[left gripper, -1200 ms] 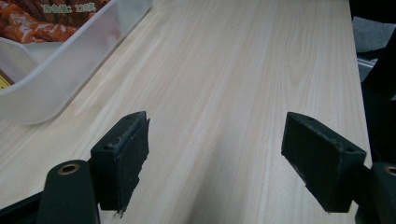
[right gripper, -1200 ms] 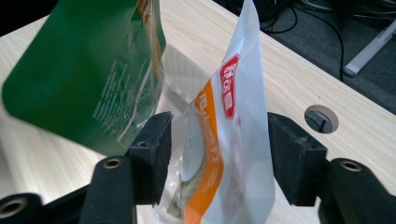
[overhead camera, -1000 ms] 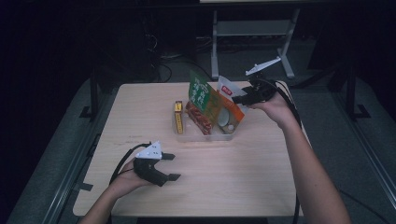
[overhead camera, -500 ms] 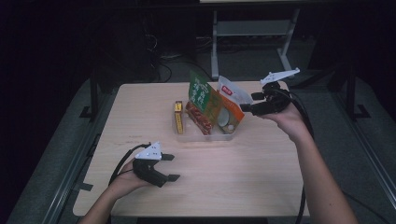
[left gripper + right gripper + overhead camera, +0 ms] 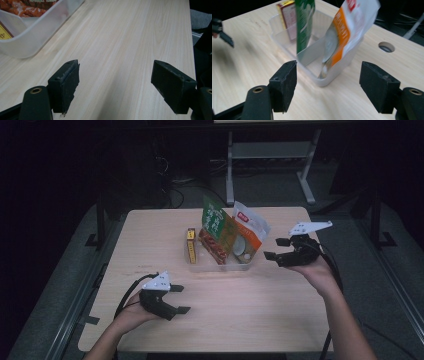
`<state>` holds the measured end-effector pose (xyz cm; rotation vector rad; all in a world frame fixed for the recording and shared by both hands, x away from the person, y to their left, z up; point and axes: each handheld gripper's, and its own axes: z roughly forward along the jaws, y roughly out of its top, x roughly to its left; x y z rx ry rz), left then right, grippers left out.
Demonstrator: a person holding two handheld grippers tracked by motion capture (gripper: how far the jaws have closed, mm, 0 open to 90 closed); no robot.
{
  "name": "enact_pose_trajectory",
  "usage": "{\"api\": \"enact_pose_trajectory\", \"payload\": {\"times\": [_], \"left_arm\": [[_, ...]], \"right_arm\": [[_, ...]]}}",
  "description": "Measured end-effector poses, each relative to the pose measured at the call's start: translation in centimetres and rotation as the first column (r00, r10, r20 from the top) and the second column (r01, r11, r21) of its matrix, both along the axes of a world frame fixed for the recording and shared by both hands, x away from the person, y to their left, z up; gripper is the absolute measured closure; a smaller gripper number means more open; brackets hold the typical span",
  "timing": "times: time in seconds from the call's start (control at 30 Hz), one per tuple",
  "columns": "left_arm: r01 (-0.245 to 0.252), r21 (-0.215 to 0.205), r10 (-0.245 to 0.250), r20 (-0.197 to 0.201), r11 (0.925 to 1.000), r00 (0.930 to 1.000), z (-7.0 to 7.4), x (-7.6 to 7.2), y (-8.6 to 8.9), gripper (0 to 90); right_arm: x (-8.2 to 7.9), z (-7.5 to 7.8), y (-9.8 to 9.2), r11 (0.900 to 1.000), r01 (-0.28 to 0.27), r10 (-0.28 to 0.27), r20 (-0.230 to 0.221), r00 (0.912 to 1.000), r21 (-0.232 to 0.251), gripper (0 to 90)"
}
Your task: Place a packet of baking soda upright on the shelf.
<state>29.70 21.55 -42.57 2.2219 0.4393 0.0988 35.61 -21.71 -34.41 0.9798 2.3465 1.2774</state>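
While the right gripper [image 5: 276,249] hangs empty with its jaws just opened wide, the orange-white pouch [image 5: 248,231] leans in the clear plastic tub [image 5: 223,267] at table centre; the left gripper [image 5: 181,299] rests open near the front. From the right gripper view the pouch [image 5: 352,27] looks light, crinkly and slippery; I would pinch its flat top edge. The tub [image 5: 329,77] seems thin but stiff.

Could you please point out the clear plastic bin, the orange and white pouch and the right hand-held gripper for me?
clear plastic bin [image 5: 329,77]: right gripper view, on its near corner wall.
orange and white pouch [image 5: 347,30]: right gripper view, on its orange front.
right hand-held gripper [image 5: 274,248]: high view, midway between its fingertips.
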Motion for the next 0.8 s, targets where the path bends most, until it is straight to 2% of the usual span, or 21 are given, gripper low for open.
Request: {"api": "enact_pose_trajectory", "payload": {"times": [0.1,0.3,0.37,0.53,0.6,0.67,0.73,0.8], "left_arm": [[0.004,-0.002,-0.004,-0.002,1.0,1.0,0.0,-0.1,-0.2,21.1],[0.009,-0.004,-0.009,-0.01,1.0,0.9999,-0.2,-0.2,-0.3,20.5],[0.011,0.003,-0.011,-0.013,0.9999,0.9999,-0.4,-0.2,-0.3,19.9],[0.014,0.002,-0.014,-0.013,0.9999,0.9998,-0.5,-0.1,-0.3,19.7],[0.012,0.003,-0.012,-0.016,0.9999,0.9998,-0.6,-0.1,-0.3,19.6],[0.016,0.003,-0.016,-0.021,0.9999,0.9997,-0.7,-0.2,-0.4,19.5],[0.023,0.01,-0.022,-0.022,0.9997,0.9995,-0.8,-0.2,-0.5,19.6],[0.025,0.016,-0.024,-0.024,0.9996,0.9994,-1.0,-0.3,-0.6,19.5]], "right_arm": [[-0.9,-1.1,0.0,1.0,-0.021,0.021,0.0,0.9998,-0.015,29.2],[-2.7,-3.0,0.4,0.998,-0.06,0.059,-0.011,0.9982,-0.003,28.9],[-3.2,-3.5,0.7,0.997,-0.081,0.081,0.003,0.9967,0.0,28.8],[-3.4,-4.3,1.8,0.993,-0.116,0.116,0.005,0.9933,0.004,28.8],[-3.4,-4.8,2.5,0.99,-0.139,0.139,-0.007,0.9902,-0.004,28.8],[-3.6,-5.3,3.2,0.987,-0.161,0.162,0.004,0.9869,-0.007,29.5],[-3.7,-6.1,4.0,0.982,-0.188,0.188,-0.021,0.982,0.011,29.0],[-3.8,-6.8,4.9,0.974,-0.227,0.226,-0.037,0.9734,-0.016,28.8]]}}
